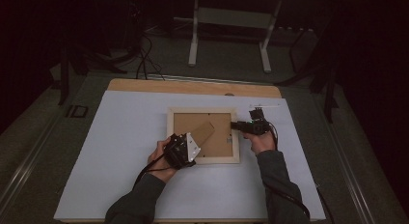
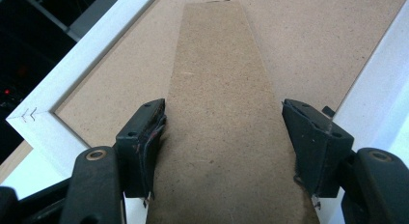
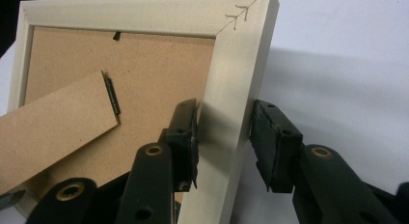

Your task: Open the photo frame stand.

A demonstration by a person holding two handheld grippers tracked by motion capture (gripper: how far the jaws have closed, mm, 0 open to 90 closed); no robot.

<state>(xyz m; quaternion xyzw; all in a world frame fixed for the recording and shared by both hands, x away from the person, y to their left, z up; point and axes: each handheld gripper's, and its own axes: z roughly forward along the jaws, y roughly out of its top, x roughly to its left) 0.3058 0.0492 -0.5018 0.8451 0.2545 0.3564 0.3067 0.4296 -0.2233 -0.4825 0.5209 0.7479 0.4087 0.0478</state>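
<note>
picture frame (image 1: pixel 203 135) is lying face-down mid-tabletop (image 1: pixel 120 137), nearer the far edge. left hand-held gripper (image 2: pixel 224 137) is straddling the wide free end of the easel stand (image 2: pixel 224 113); left pad looks touching, right pad showing a gap, so not clamped. stand's long axis is running away from that gripper toward its hinge on the backing board (image 3: pixel 159 74). right hand-held gripper (image 3: pixel 224 137) is straddling the frame's right rail, jaws standing off it. left hand is nearer the stand; right looks set to pin the frame.

You see a pale, matt painted wooden picture frame (image 3: pixel 231 84) with a rough brown fibreboard back panel (image 2: pixel 308 50) and stand flap (image 2: pixel 224 137), lying on smooth white paper sheet (image 1: pixel 120 151).
</note>
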